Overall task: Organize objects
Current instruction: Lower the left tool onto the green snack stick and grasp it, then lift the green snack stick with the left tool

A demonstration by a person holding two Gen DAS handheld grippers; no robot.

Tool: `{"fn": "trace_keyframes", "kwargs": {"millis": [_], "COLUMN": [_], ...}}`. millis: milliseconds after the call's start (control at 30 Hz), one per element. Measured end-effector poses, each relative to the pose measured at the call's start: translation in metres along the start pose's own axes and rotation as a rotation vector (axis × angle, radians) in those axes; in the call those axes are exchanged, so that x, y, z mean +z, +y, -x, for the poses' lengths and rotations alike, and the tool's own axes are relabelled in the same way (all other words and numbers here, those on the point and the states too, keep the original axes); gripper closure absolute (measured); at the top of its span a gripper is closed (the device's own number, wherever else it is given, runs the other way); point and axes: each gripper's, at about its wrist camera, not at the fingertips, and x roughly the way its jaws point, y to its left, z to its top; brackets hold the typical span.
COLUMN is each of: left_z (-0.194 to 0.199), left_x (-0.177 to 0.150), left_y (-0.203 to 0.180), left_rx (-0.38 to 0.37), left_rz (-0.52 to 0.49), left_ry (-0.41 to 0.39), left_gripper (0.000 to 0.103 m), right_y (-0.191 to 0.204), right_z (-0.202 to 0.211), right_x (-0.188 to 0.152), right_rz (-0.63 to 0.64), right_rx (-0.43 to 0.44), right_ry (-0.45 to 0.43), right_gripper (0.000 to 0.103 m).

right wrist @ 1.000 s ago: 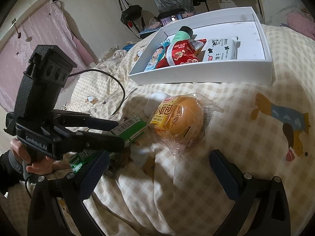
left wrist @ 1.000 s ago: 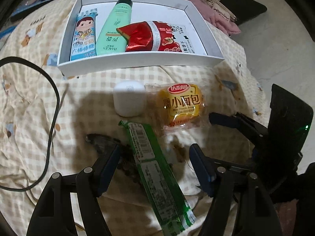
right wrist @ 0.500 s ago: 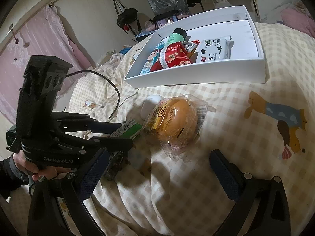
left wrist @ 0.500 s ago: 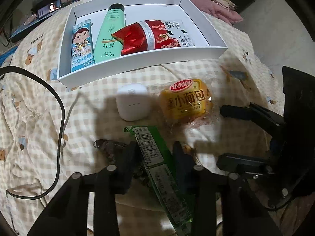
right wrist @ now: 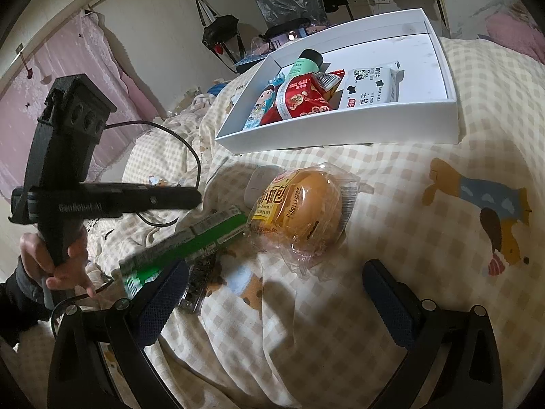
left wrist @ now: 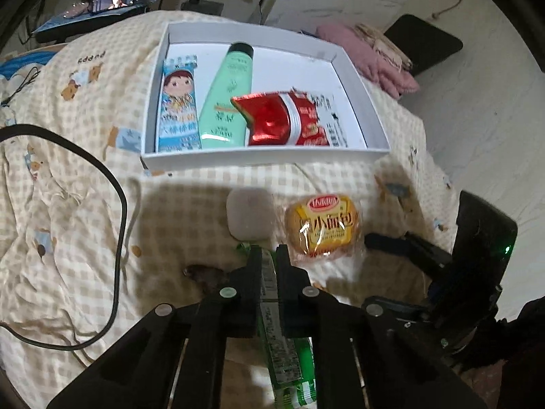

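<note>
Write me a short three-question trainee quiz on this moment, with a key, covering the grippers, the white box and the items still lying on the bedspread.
1. True or false: the left gripper is shut on the long green packet.
2. Multiple choice: which item lies outside the white box? A) the mint-green bottle B) the red snack bag C) the wrapped bun
3. Fill in: the right gripper stands ____ with nothing between its fingers.

Key
1. True: both fingers press the packet's sides.
2. C: the bun sits on the checked bedspread beside a small white case.
3. Open.
</note>
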Motion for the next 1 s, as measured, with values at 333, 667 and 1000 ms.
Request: {"fn": "trace_keyframes", "kwargs": {"millis": [333,667,1000], "left_z": [-0.027,-0.059,-0.036], "left_x": [0.004,-0.010,-0.006], "left_y": [-0.012,-0.052,-0.035], "left_rx": [0.104,0.314,0.279], "left_rz": [0.028,-0.161,-0.086], "left_ry": [0.112,0.191,0.156], "left_gripper": [0.060,0.026,0.071], "right_y": [0.000,-0.014,-0.012], "right_z": [-0.001,0.024,0.020], "right_x": [-0.001,0.000,0.001], "right_rz": [-0.002,-0.093,-0.094], "right_rx": [0.002,0.064,0.060], "right_ry": [-0.001,-0.145,-0.114], "right_gripper": [0.000,0.000,0.000]}}
